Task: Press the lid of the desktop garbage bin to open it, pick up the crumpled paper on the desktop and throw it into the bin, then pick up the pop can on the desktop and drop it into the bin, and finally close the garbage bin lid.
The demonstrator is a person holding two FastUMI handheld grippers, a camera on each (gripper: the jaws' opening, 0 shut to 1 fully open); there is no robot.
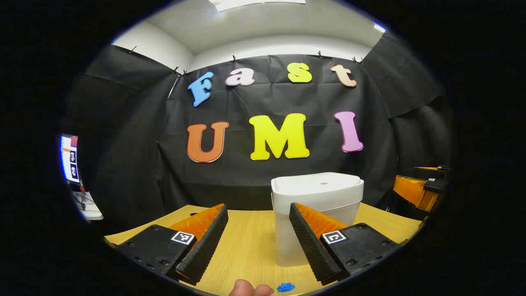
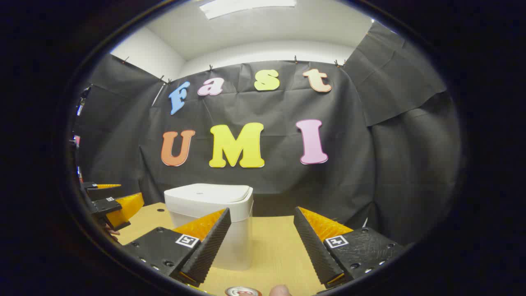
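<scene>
Nothing looks done yet: the bin (image 1: 317, 205) stands lid-down at frame centre on the worktop (image 1: 250, 246), both hand-held grippers (image 1: 258, 242) (image 2: 263, 246) spread empty, the can (image 2: 243, 292) probably at the bottom edge.

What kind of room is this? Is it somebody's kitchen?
Probably not a kitchen. It looks like a small recording booth: black cloth is clipped up as walls, a wooden table holds a white lidded bin, and a screen glows at one side.

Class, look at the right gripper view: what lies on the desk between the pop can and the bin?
Nothing: bare desk runs from the can to the bin.
</scene>
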